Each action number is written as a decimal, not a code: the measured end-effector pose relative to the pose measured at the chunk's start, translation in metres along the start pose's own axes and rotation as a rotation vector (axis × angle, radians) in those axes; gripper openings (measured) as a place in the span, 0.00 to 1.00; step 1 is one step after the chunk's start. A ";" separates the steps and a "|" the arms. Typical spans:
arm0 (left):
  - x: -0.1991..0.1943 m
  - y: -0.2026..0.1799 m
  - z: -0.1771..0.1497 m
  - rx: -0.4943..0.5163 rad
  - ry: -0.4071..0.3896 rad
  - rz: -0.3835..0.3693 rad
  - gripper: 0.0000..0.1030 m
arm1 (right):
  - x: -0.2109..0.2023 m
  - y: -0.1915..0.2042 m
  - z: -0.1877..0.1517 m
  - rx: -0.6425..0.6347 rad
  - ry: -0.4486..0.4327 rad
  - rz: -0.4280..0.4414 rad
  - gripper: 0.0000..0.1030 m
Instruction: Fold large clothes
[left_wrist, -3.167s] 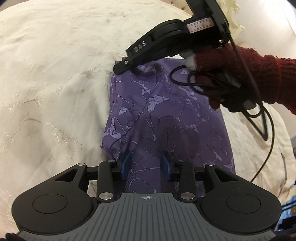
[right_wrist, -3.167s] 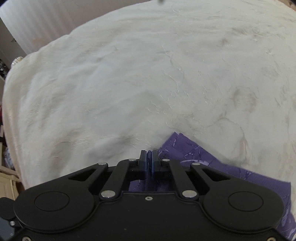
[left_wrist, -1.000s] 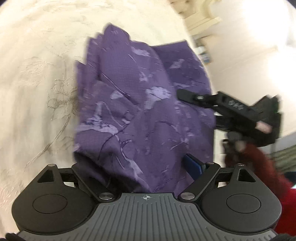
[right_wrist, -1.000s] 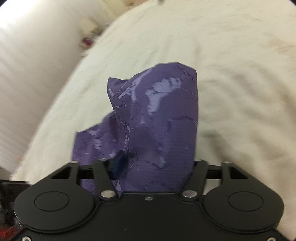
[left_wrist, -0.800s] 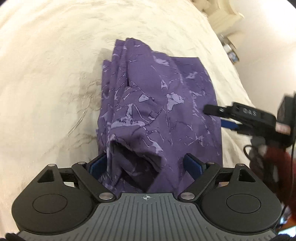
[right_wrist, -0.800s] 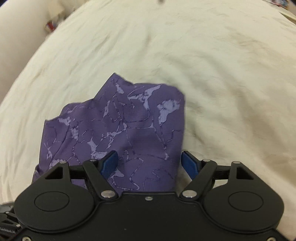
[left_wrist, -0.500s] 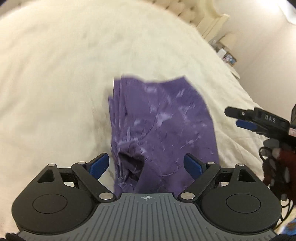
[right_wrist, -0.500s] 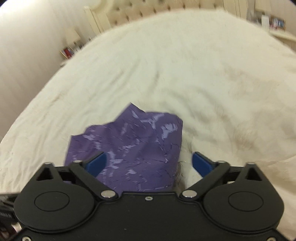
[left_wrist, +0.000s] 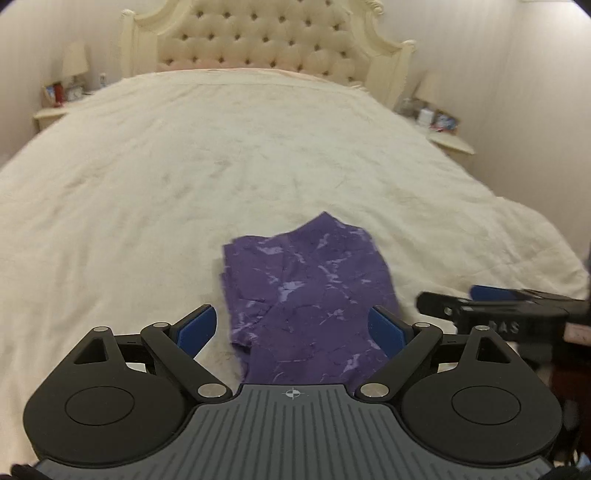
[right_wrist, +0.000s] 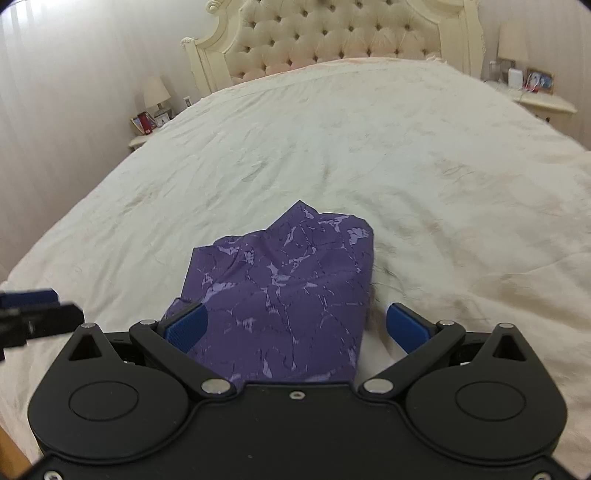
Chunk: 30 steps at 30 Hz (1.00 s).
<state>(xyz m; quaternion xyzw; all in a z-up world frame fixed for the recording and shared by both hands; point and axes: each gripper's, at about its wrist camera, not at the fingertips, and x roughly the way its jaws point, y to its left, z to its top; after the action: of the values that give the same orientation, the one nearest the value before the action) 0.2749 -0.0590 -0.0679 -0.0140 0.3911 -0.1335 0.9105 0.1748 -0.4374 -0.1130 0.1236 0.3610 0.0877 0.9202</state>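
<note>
On the cream bed (left_wrist: 155, 192) the purple garment (left_wrist: 306, 295) now lies folded in a small stack near the foot, dropped flat where a second ago it was bunched up between the fingers. The tufted headboard (left_wrist: 266, 40) has come into view. Left gripper (left_wrist: 291, 328) hangs jaws wide apart, nothing pinched. Right gripper (right_wrist: 295, 325) just spread its jaws, cloth loose below.

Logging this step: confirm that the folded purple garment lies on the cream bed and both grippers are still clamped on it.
Not clamped. The purple garment does lie folded on the cream bed, but the left gripper and right gripper stand open, as both wrist views show.
</note>
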 end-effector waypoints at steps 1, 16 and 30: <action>-0.005 -0.003 0.001 0.006 -0.008 0.031 0.87 | -0.005 0.002 -0.001 0.001 -0.004 -0.004 0.99; -0.041 -0.007 -0.007 0.022 0.043 0.241 0.87 | -0.080 0.043 -0.013 -0.067 -0.065 -0.074 0.99; -0.076 0.007 -0.054 -0.016 0.170 0.190 0.87 | -0.132 0.077 -0.047 0.016 0.009 -0.127 0.99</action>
<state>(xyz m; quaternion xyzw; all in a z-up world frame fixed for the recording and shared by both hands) 0.1881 -0.0285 -0.0523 0.0270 0.4675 -0.0443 0.8825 0.0417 -0.3893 -0.0393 0.1076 0.3727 0.0266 0.9213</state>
